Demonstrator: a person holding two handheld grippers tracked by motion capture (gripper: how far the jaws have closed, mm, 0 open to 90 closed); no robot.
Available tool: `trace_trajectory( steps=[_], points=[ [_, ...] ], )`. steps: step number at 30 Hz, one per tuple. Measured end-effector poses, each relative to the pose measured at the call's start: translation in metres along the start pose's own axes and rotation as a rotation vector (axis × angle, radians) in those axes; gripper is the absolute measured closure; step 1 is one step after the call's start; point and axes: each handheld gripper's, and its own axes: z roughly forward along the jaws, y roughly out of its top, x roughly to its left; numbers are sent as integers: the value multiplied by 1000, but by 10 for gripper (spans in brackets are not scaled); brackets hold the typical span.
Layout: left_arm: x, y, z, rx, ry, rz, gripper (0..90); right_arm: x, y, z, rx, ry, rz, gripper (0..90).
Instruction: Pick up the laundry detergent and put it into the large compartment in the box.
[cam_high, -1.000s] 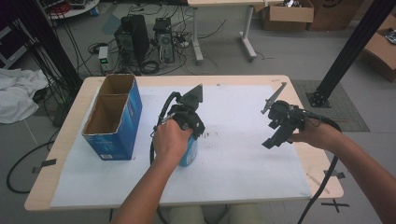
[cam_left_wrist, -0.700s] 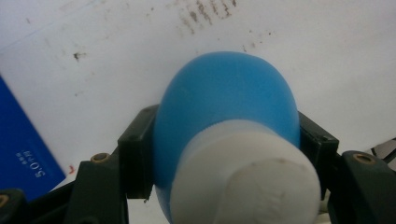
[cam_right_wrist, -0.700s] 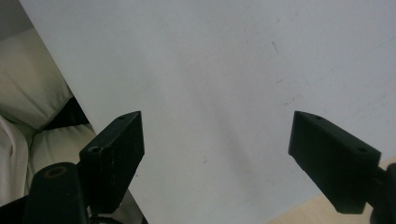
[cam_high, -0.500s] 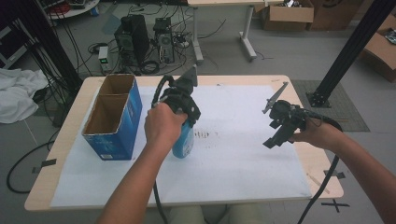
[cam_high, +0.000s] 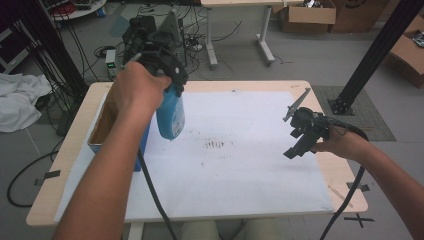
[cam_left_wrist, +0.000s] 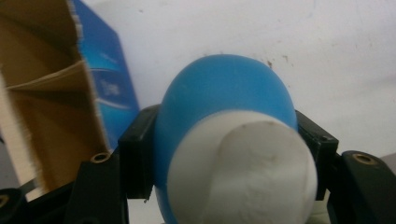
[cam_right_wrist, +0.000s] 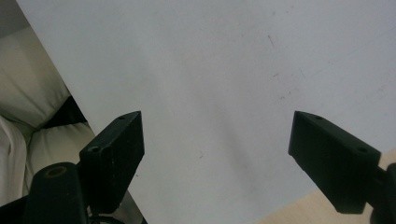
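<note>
Left tongs (cam_high: 167, 87): you have them clamped on the blue bottle (cam_high: 170, 114), one black jaw on each side just below its white cap (cam_left_wrist: 247, 172).
Bottle: smooth rounded blue plastic with a matte white cap; you hold it off the table (cam_high: 260, 86), beside the open box (cam_high: 102, 125) at the left edge.
Bottle axis: long axis close to upright, a little tilted; cap end up in your tongs, rounded base down toward the paper (cam_high: 240, 175).
Box: blue printed outside, raw brown cardboard inside, with a cardboard divider (cam_left_wrist: 51, 79) across it.
Right tongs (cam_high: 305, 135): jaws well apart, nothing between them; you hold them low over the right side of the paper.
Paper: a flat white sheet covering most of the pale wood table, with small dark specks near its middle.
</note>
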Motion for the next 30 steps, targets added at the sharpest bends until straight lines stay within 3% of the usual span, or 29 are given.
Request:
trace_trajectory(
  steps=[3, 13, 17, 23, 30],
  points=[
    [17, 1, -18, 3, 25, -35, 377, -1, 0, 2, 4, 2, -3, 183],
    [53, 0, -50, 2, 49, -93, 378, -3, 1, 3, 4, 6, -1, 182],
    [75, -6, -63, -41, 59, -124, 378, -4, 0, 3, 2, 13, 2, 181],
    [92, -8, -62, -55, 103, -144, 378, -3, 1, 4, 3, 11, 2, 181],
    [114, -11, -38, -47, 134, -178, 378, -2, 3, 3, 8, 13, 1, 181]
  ],
)
